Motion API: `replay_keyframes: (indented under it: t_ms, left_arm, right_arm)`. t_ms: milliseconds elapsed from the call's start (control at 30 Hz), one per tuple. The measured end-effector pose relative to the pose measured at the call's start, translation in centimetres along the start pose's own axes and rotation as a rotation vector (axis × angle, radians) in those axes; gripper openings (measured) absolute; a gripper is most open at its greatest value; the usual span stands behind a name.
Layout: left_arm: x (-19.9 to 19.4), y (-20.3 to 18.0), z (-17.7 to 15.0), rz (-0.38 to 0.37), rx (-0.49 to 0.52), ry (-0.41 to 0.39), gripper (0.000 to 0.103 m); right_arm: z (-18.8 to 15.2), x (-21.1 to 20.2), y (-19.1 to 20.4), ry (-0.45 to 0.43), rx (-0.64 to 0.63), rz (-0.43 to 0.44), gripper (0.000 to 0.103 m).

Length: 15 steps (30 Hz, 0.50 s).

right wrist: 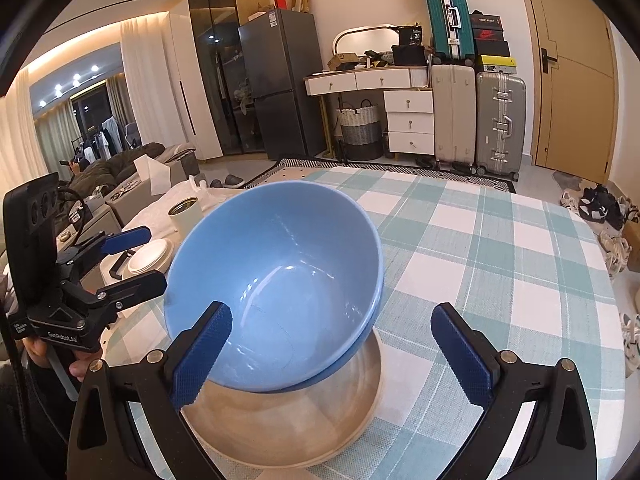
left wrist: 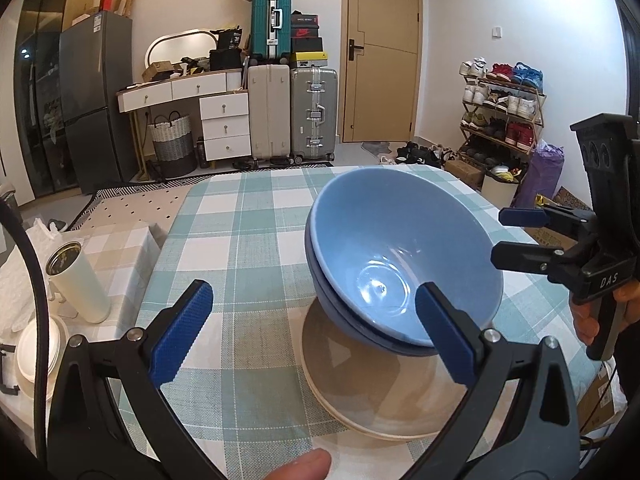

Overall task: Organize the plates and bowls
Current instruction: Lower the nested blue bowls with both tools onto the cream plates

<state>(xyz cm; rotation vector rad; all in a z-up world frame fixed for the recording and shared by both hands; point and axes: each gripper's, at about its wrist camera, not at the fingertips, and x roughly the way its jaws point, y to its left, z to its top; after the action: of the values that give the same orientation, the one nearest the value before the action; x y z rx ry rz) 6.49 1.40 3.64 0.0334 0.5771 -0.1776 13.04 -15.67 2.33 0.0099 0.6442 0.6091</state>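
Two nested blue bowls sit tilted on a beige plate on the checked tablecloth. They also show in the right wrist view, bowls and plate. My left gripper is open and empty; its right finger overlaps the bowls' near rim, its left finger is over the cloth. My right gripper is open and empty, its left finger in front of the bowl rim. Each gripper shows in the other's view, the right one and the left one, both open beside the bowls.
The table has a green-and-white checked cloth. A white cylindrical cup and small white dishes stand on a side surface to the left. Suitcases, drawers, a fridge, a door and a shoe rack lie beyond the table.
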Motion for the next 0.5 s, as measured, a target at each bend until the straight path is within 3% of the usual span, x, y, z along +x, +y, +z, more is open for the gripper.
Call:
replay_keyframes:
  t_ms: [233,500]
  left_arm:
    - [0.1,-0.5,-1.5,-0.033,0.051,0.002,0.101]
    - [0.3,-1.3,-3.0,-0.074,0.090,-0.010,0.101]
  right_arm:
    - [-1.8,-0.9,-0.1,0.010,-0.063,0.055,0.102]
    - [-3.8,-0.1,0.9,0.064,-0.178,0.050,0.102]
